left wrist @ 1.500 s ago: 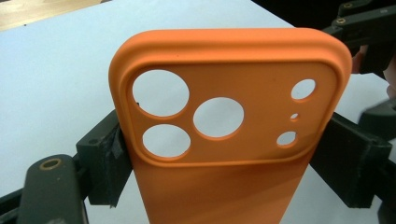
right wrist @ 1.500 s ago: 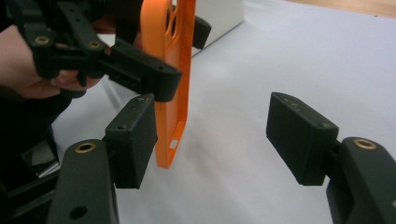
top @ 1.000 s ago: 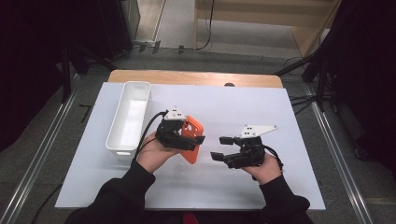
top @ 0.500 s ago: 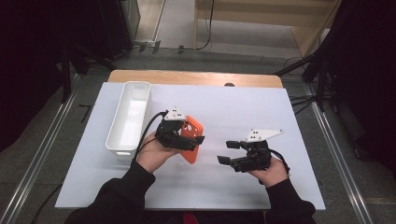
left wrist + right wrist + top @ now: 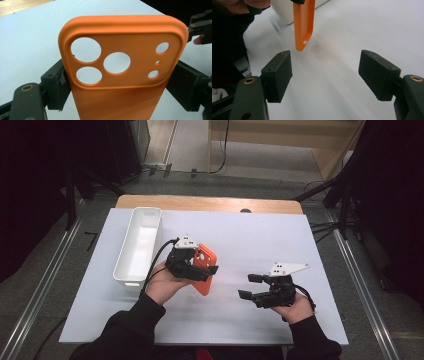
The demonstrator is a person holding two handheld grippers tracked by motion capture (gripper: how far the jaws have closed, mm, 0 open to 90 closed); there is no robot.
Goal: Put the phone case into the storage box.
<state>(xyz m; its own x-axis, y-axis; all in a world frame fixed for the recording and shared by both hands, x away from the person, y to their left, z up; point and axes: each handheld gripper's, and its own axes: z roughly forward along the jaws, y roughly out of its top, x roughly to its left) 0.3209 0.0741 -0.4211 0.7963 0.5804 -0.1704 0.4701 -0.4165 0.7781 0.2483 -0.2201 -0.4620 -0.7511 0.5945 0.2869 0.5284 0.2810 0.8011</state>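
While the left gripper [image 5: 192,265] clamps the orange phone case [image 5: 120,67] by its long edges above the desk [image 5: 250,235], the right gripper [image 5: 325,72] stands agape nearby; case appears light, flexible, best pinched at its rims.

Tray [image 5: 137,245] sits at desk [image 5: 260,240] left. Left tool [image 5: 192,265] — just right of tray — holds phone case [image 5: 205,270] between its jaws; right tool [image 5: 260,290] lies further right, apart.
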